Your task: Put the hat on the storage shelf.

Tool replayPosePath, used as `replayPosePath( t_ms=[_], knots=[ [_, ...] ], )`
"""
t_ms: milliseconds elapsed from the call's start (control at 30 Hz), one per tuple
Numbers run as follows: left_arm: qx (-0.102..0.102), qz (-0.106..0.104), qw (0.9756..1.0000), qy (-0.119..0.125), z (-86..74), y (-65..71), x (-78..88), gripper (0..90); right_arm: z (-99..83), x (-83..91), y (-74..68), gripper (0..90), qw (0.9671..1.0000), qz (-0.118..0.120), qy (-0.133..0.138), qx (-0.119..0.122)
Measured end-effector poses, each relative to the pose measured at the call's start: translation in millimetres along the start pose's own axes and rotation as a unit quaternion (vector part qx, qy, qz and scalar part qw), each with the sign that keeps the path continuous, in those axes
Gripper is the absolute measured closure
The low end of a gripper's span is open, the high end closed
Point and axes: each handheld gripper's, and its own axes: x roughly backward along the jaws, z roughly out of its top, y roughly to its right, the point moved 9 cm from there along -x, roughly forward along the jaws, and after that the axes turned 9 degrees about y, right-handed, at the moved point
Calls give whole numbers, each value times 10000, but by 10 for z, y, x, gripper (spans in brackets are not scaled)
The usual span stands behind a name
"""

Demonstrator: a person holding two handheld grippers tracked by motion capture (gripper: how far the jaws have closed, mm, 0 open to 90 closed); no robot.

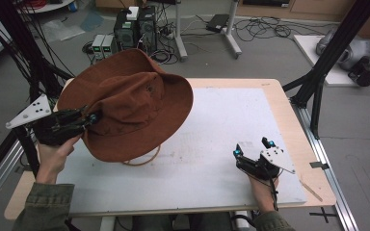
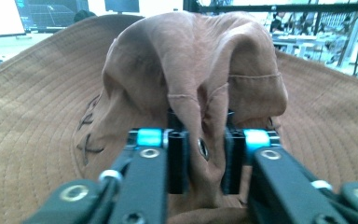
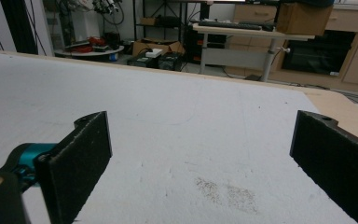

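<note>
We hold the brown hat tilted above the bench's left edge, left hand-held gripper pinching crown fabric; right hand-held gripper rests agape, near-right corner, probably in reserve.

A wooden table carries a white board that covers most of its top, leaving bare wood along the right edge and the far edge. The board is scuffed, with a faint brownish stain on it. A tan cord loop lies on the board near its left half. A small pale strip lies on the bare wood at the right front corner
</note>
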Motion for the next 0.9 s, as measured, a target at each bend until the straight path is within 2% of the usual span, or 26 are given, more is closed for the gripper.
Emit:
replayPosePath(
  t_ms=[67, 200, 233, 333, 400, 700, 900],
  knots=[
    [38, 44, 10000, -6, -7, -18, -4, 666, 0, -2, 2, 46, 10000, -4, 3, 5],
    [19, 89, 10000, 24, -7, -22, -23, 592, 4, 0, 6, 46, 10000, -30, 15, 3],
    [12, 112, 9999, 29, -4, -24, -27, 537, 4, 4, 8, 45, 10000, -44, 7, -21],
    [-8, 202, 9998, 19, -4, -41, -30, 492, 17, 10, 23, 45, 10000, -81, 47, 5],
    [-34, 285, 9996, 32, 4, -57, -22, 472, 22, 18, 25, 45, 9999, -108, 60, -21],
    [-85, 337, 9994, 18, 12, -51, -23, 449, 25, 19, 42, 45, 9999, -136, 70, 13],
    [-110, 448, 9989, 89, 50, -70, 23, 428, 27, 22, 40, 45, 9999, -128, 63, -7]
  ],
)
